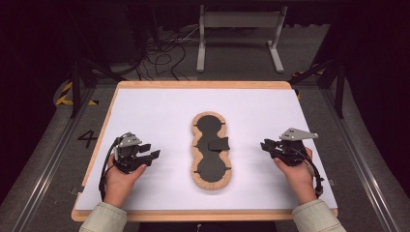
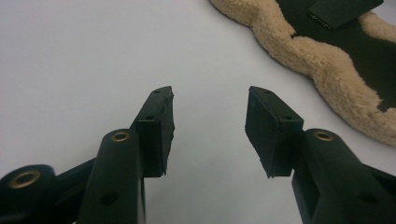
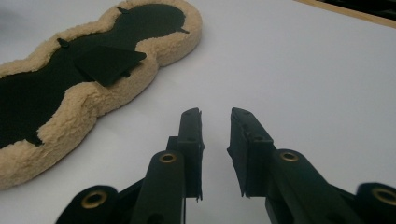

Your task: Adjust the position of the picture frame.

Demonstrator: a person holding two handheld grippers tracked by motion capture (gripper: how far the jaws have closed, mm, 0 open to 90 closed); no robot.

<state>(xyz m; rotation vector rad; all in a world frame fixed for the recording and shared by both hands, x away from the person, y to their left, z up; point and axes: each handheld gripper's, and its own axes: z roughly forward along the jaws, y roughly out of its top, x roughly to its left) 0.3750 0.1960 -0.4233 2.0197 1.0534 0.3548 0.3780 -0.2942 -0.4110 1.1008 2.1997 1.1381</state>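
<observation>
A fleece-edged black pad (image 1: 211, 151) lies lengthwise at the middle of the white worktop (image 1: 154, 106), a small black flap (image 1: 218, 144) on it. The left gripper (image 1: 147, 153) near the left edge and the right gripper (image 1: 267, 145) near the right edge both have jaws spread, empty. No readable writing on the pad.

The fleece-edged pad (image 2: 327, 70) runs off the top and right edges of the left gripper view, so its far lobes are lost there. In the right gripper view the pad (image 3: 93, 100) is cut by the left edge. The black flap (image 2: 343, 10) on it is clipped at the top. From above, the small notches in the pad's black face (image 1: 211, 166) are too small to make out.
</observation>
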